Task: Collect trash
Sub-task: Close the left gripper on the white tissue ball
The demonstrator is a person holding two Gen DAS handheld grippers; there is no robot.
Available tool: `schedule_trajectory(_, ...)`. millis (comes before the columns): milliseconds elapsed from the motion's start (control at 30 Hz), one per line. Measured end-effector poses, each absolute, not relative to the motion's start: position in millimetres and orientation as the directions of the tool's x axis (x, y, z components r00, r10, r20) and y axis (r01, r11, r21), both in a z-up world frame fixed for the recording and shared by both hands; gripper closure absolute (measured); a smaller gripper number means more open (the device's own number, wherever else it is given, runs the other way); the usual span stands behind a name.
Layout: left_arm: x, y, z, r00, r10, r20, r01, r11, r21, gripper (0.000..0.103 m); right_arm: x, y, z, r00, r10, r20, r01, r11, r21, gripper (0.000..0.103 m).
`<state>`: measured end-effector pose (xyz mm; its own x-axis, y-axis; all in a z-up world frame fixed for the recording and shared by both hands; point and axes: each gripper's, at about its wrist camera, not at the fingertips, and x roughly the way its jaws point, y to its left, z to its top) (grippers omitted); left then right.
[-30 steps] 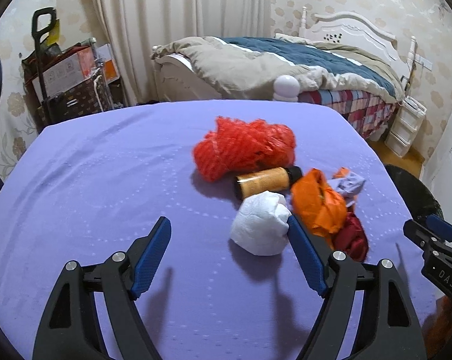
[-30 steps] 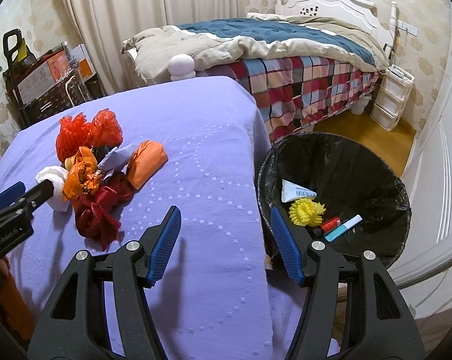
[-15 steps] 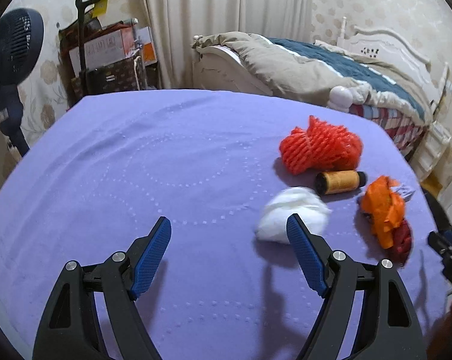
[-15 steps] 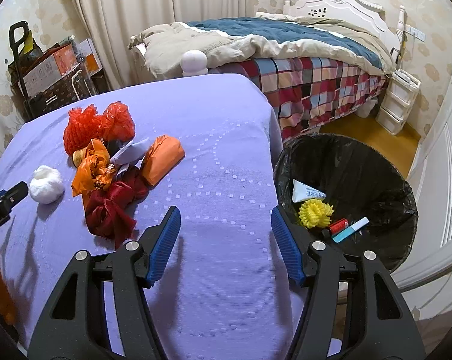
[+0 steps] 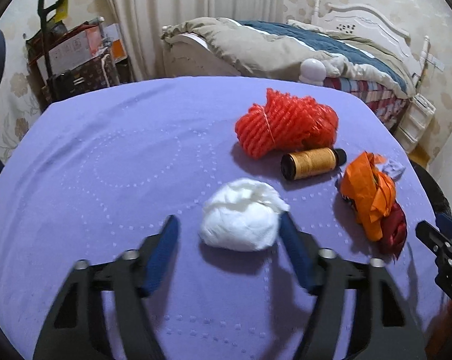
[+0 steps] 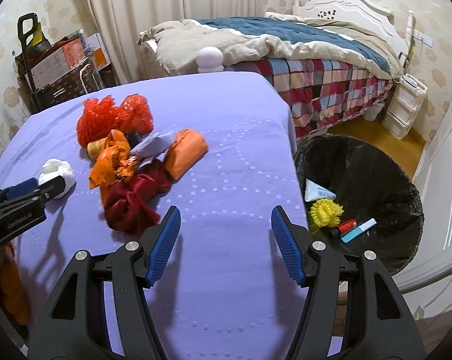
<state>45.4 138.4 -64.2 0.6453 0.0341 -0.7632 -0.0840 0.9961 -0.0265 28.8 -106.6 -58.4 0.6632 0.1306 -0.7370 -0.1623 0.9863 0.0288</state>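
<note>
Left gripper (image 5: 228, 237): fingers spread wide, straddling the white wad (image 5: 240, 214), not clamped.
Right gripper (image 6: 226, 240): fingers wide apart, holding nothing, over bare purple counter (image 6: 226, 156) near its right edge.
Trash bin (image 6: 375, 162): just beside that edge, below.
Trash pile (image 6: 130, 162): counter's left half.

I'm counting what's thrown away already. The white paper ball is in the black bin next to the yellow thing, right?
No. The white paper ball lies on the purple table, between the open fingers of the left gripper, as the left wrist view shows. The yellow thing is indeed in the black bin.
</note>
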Motion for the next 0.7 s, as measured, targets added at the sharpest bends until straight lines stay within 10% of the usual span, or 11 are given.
schedule_trajectory(700, 31, 163, -65, 0.657, 0.042, -0.753, -0.123, 0.991, -0.053, 0.058, 32, -53, -60, 0.635, 0.192, -0.748, -0.261, 0.965, 0.026, 0.041)
